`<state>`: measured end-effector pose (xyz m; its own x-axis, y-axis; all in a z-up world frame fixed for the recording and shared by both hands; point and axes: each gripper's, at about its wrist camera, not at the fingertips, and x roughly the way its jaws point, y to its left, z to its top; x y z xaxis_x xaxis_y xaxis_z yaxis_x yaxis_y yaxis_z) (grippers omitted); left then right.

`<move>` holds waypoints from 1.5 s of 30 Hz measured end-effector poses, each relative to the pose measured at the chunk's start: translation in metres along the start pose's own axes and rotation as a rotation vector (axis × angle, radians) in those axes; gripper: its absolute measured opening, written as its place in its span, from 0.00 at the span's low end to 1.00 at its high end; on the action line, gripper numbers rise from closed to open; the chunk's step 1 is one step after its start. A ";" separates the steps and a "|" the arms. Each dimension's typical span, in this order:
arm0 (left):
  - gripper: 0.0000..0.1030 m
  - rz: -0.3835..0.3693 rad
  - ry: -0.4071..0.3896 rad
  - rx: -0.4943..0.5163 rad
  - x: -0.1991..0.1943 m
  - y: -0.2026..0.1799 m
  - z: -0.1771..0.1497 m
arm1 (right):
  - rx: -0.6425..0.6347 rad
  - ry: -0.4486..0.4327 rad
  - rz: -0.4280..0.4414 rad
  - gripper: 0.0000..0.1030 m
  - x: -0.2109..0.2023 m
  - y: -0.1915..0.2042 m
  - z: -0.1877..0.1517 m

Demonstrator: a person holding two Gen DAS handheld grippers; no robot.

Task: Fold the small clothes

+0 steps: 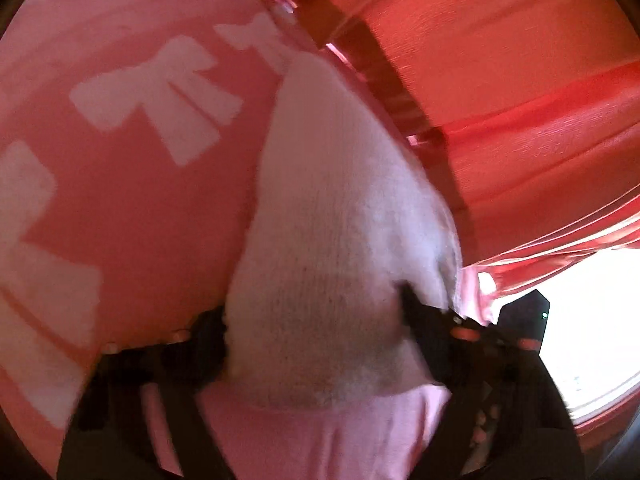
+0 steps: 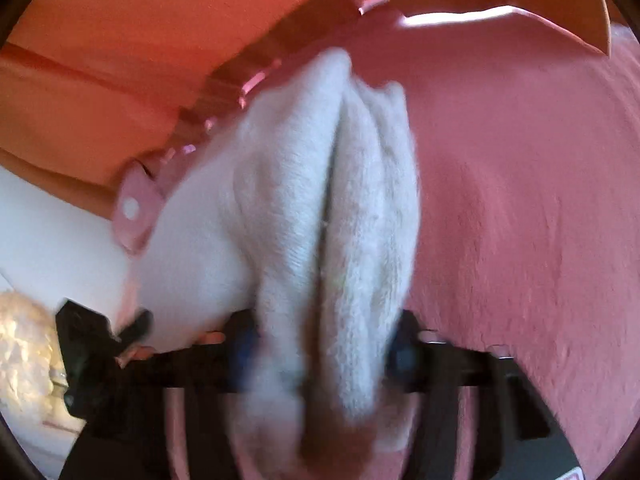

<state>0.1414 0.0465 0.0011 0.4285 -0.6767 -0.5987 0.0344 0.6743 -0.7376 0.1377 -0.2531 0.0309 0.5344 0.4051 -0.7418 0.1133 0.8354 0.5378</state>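
Observation:
A white knit sock [image 1: 332, 240] fills the middle of the left wrist view. My left gripper [image 1: 316, 320] is shut on its near end, with black fingers on both sides of the cloth. In the right wrist view the same kind of white knit cloth [image 2: 340, 216] is bunched in folds, and my right gripper [image 2: 324, 344] is shut on it. Both views are blurred. Both fingertips are hidden by the cloth.
A pink blanket with white bow shapes [image 1: 132, 128] lies under the sock on the left. Orange-red curtains [image 1: 520, 100] hang behind. A pink surface [image 2: 520, 220] lies to the right. A pink strap with a snap [image 2: 134, 208] and a white surface [image 2: 48, 224] are at left.

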 end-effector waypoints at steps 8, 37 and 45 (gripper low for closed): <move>0.58 0.125 -0.037 0.154 -0.001 -0.021 -0.014 | -0.120 0.011 -0.145 0.35 0.011 0.007 -0.008; 0.73 0.637 -0.283 0.450 -0.025 -0.062 -0.119 | -0.349 -0.239 -0.547 0.51 -0.049 0.068 -0.147; 0.78 0.697 -0.292 0.479 -0.018 -0.064 -0.141 | -0.285 -0.211 -0.549 0.55 -0.048 0.058 -0.166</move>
<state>0.0041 -0.0259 0.0150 0.7035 -0.0093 -0.7106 0.0261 0.9996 0.0127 -0.0205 -0.1624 0.0318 0.6181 -0.1655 -0.7685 0.2051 0.9777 -0.0456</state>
